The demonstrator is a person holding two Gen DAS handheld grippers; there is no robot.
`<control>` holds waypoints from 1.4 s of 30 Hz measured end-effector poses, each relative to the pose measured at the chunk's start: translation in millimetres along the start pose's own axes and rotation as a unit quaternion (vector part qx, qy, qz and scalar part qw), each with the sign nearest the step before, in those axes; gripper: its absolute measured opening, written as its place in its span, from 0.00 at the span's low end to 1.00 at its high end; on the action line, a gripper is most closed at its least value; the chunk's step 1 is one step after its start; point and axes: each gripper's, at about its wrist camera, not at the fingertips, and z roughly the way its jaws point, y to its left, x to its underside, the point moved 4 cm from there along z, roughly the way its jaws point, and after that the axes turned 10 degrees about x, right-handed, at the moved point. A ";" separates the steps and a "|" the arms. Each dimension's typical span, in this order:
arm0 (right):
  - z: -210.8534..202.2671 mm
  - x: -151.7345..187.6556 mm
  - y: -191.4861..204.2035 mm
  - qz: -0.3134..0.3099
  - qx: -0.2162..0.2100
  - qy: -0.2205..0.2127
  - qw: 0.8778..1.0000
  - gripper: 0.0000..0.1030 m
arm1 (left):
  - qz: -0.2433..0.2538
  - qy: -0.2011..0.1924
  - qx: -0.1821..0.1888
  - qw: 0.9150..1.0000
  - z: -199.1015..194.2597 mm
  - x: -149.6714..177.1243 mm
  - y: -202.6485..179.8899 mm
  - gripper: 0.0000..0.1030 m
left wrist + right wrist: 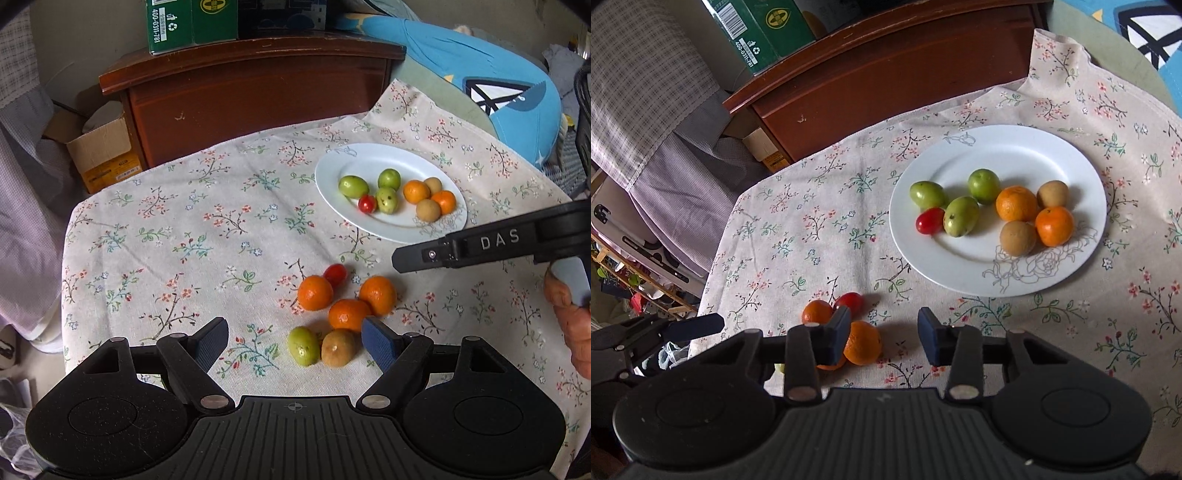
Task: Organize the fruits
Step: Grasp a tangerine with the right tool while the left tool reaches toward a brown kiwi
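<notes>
A white plate (334,162) (923,258) holds three green fruits, a cherry tomato, two mandarins and two brown fruits. Loose on the floral cloth lie three mandarins (314,292), a cherry tomato (335,274) (849,301), a green fruit (303,345) and a brown fruit (338,348). My left gripper (295,340) is open, with the green and brown fruits lying between its blue fingers, untouched. My right gripper (884,328) is open over the cloth in front of the plate. One mandarin (863,343) sits just inside its left finger (837,334), which hides part of another.
A dark wooden cabinet (258,92) stands behind the table with a green carton (173,22) on top. An open cardboard box (103,147) sits on the floor at the left. A blue cushion (480,85) lies at the back right. The table drops off along its left edge.
</notes>
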 end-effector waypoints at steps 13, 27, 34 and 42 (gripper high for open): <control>19.1 5.0 7.7 0.012 -0.013 0.029 0.999 0.33 | 0.007 0.010 0.020 1.000 9.2 12.1 -5.2 0.75; 24.2 6.7 11.9 0.020 -0.024 0.046 0.998 0.33 | 0.070 0.002 0.061 0.996 13.0 12.6 -32.4 0.70; 27.1 10.1 15.3 0.015 -0.026 0.046 0.999 0.30 | 0.086 0.015 0.050 0.995 26.8 14.9 -32.9 0.56; 20.6 5.0 10.2 0.014 -0.021 0.037 0.999 0.28 | 0.097 0.012 0.060 0.993 27.4 14.1 -29.9 0.43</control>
